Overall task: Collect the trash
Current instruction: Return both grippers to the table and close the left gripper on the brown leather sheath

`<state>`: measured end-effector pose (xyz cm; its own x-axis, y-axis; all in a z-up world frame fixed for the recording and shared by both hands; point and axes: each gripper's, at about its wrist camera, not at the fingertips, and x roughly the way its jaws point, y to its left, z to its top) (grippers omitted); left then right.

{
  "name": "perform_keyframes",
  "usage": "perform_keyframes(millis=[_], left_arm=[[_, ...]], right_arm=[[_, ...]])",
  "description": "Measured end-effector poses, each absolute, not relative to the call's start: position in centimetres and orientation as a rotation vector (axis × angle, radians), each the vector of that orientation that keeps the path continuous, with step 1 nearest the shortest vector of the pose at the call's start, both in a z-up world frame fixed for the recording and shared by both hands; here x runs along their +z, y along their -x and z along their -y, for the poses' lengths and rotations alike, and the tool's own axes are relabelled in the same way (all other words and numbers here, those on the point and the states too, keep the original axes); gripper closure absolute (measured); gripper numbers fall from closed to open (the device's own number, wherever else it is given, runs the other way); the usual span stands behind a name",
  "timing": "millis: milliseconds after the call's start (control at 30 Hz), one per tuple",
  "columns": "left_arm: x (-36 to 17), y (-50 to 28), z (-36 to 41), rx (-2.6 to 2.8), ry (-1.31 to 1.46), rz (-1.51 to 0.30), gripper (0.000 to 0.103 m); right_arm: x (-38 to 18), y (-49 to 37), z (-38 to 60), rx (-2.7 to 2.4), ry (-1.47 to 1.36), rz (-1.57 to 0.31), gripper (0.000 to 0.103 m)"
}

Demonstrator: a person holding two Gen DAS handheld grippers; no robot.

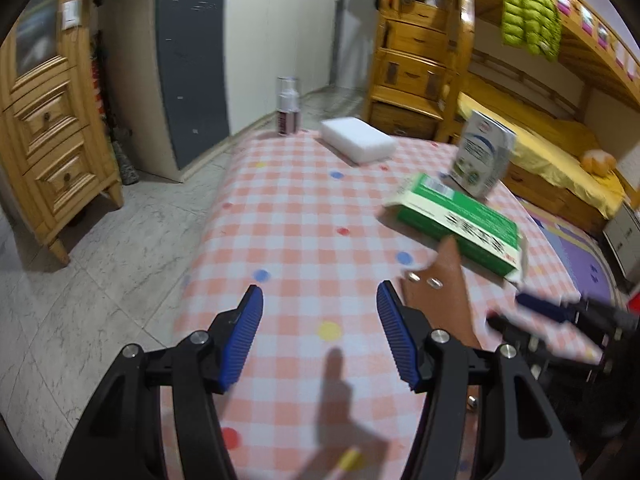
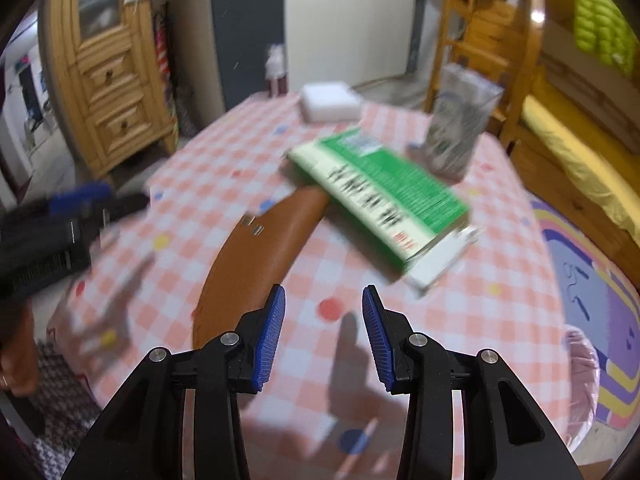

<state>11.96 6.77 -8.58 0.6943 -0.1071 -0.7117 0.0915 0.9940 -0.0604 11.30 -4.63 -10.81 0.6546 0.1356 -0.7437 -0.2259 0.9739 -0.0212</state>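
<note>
Hovered with both the left hand-held gripper [image 1: 320,332] and the right hand-held gripper [image 2: 323,334] agape and empty above the checked worktop [image 1: 296,208], no trash yet collected, green box [image 2: 380,196] lying at frame centre, likely needing a forward reach and a squeeze across its narrow sides.

My right tool [image 2: 323,322] sits at the bottom centre of the frame, its blue pads apart over the checked worktop [image 2: 500,264] with nothing between them. Above it a green box [image 2: 384,196] lies flat, with a brown leather piece [image 2: 260,256] touching its left side. My left tool [image 2: 76,204] blurs at the left edge.
</note>
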Motion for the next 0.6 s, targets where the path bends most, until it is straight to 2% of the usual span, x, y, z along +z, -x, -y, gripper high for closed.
perform_keyframes(millis=[67, 133, 500, 600], left_arm=[[-8.9, -11.7, -5.4, -0.156, 0.003, -0.808, 0.038], [-9.1, -11.7, -4.3, -0.19, -0.004, -0.819, 0.036], [-11.6, -12.5, 0.5, -0.256, -0.026, -0.945, 0.037], [-11.7, -12.7, 1.2, -0.234, -0.052, -0.942, 0.043]], right_arm=[[-10.1, -11.4, 6.2, 0.17, 0.081, -0.808, 0.061], [-9.7, -11.5, 8.0, 0.141, 0.028, -0.794, 0.061], [-8.7, -10.8, 14.2, 0.039, -0.129, -0.74, 0.061], [-8.6, -10.6, 14.4, 0.047, -0.124, -0.735, 0.061]])
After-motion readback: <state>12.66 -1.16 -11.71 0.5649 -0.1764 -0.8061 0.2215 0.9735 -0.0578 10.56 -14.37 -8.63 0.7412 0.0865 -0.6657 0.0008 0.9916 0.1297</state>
